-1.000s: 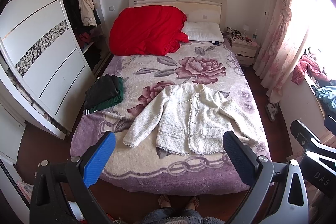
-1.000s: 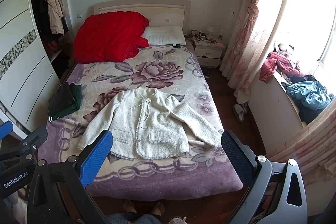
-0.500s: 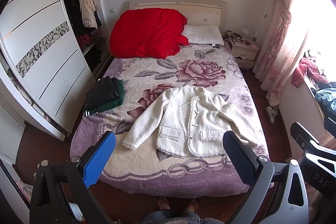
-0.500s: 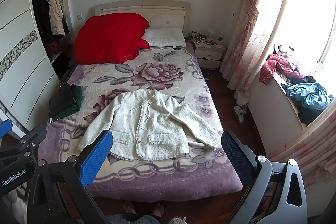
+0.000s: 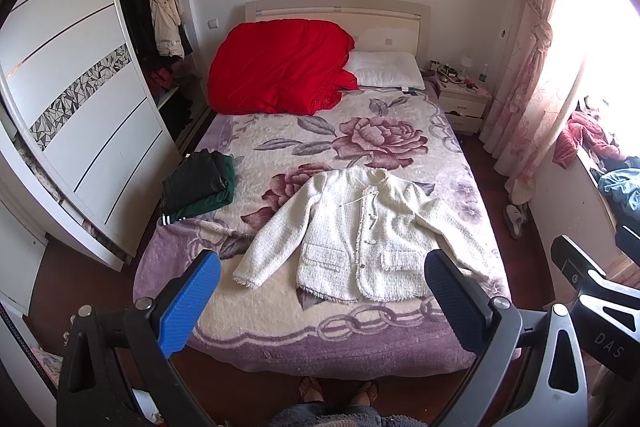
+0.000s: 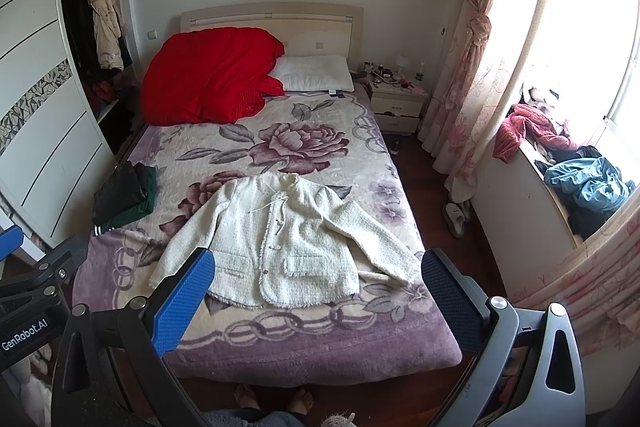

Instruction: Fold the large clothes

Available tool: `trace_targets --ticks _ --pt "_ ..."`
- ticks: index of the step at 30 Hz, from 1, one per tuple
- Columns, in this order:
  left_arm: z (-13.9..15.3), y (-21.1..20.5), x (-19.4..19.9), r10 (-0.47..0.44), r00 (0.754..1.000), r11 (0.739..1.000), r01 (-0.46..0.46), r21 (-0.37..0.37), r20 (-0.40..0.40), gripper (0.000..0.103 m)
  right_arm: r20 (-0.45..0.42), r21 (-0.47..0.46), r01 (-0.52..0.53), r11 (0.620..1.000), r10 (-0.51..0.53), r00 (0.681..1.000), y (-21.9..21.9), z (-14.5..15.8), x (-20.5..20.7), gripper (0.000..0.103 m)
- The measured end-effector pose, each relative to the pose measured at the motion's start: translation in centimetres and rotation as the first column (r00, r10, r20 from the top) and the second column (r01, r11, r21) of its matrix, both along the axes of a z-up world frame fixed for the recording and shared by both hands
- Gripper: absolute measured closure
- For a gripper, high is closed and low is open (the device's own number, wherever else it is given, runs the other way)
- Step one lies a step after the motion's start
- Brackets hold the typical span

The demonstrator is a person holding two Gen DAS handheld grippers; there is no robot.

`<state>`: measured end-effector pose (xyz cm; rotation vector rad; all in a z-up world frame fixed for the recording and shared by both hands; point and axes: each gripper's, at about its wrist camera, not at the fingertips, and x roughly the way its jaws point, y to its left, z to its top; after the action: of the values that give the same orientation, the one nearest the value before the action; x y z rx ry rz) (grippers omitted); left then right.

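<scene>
A bedroom, seen from the foot of a bed (image 5: pixel 256 339) covered by a cream and purple blanket with large roses. Both tongs are held high above the foot of the bed, side by side, each spread wide and gripping nothing. A white tweed jacket (image 5: pixel 360 239) lies flat on the blanket straight ahead of them and below, front side up, collar pointing away, both sleeves angled outward – well apart from either tool. Seen past the left gripper (image 5: pixel 320 301), the jacket's hem sits between its two blue fingers. Seen past the right gripper (image 6: pixel 318 297), the jacket (image 6: pixel 288 243) lies likewise between the fingers, one sleeve cuff just behind the left blue pad. Ahead and to the left, near the bed's edge, rests a folded pile of dark clothes (image 5: pixel 198 187). At the far end, beyond the jacket – a heaped red quilt (image 5: pixel 280 71) and a white pillow (image 5: pixel 386 75)
</scene>
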<state>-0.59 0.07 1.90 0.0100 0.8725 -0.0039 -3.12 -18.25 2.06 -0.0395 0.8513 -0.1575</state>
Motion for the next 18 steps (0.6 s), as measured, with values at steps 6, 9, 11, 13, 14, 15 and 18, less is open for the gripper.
trace_targets --ticks 6,9,11,13,14,15,18 --pt "0.0 -0.1 0.0 0.001 1.000 1.000 -0.001 0.000 0.001 0.000 0.004 -0.001 -0.001 1.000 0.001 1.000 0.0 -0.4 -0.6 0.000" --pt "0.1 -0.1 0.0 0.002 1.000 1.000 -0.002 -0.002 0.003 0.000 0.005 -0.004 -0.001 1.000 0.001 1.000 0.0 -0.5 -0.7 0.000" --pt "0.2 -0.2 0.0 0.001 1.000 1.000 -0.001 0.001 0.004 0.000 0.006 -0.002 0.000 1.000 0.000 1.000 0.1 -0.5 -0.5 0.000" --pt "0.2 -0.1 -0.1 0.002 1.000 1.000 -0.002 -0.001 0.004 0.000 0.006 -0.003 -0.001 1.000 0.001 1.000 0.0 -0.7 -0.8 0.000" --pt "0.3 -0.2 0.0 0.001 1.000 1.000 -0.001 -0.001 0.004 0.000 0.006 -0.002 -0.001 1.000 0.001 1.000 0.1 -0.6 -0.6 0.000" --pt "0.2 -0.1 -0.1 0.000 1.000 1.000 0.000 0.001 0.004 0.000 0.006 -0.003 -0.002 1.000 0.002 1.000 0.0 -0.9 -0.8 0.000" --pt "0.3 -0.1 -0.2 -0.001 1.000 1.000 0.001 -0.001 0.004 0.000 0.005 0.001 -0.001 1.000 0.001 1.000 -0.1 -1.4 -0.5 0.000"
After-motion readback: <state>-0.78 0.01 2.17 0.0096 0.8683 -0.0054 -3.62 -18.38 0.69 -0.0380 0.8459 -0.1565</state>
